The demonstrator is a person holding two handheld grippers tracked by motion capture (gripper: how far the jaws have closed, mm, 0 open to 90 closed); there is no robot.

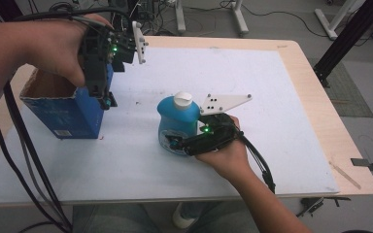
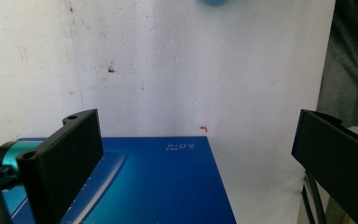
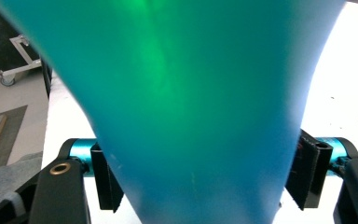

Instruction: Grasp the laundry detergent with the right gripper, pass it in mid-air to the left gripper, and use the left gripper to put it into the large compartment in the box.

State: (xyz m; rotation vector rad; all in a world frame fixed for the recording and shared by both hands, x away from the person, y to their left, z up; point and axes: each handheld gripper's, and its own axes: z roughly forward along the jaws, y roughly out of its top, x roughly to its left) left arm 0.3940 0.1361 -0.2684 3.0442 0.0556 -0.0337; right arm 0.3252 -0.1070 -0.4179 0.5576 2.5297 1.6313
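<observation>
Your right gripper (image 1: 183, 141) has its jaws closed on the squat blue plastic bottle with a white cap (image 1: 177, 122), mid-mat, probably to lift it. Your left gripper (image 1: 108, 99) is wide open, holding nothing, above the open blue cardboard box (image 1: 60, 109), likely steadying it. White mat (image 1: 281, 126) on wooden table (image 1: 320, 116); cables on floor.

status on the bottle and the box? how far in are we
Early. Done: the right gripper has its fingers against both sides of the blue bottle, which stands on the table. In hand: the left gripper, open, hovers at the open blue box. Left, probably: lifting the bottle into the box.
</observation>
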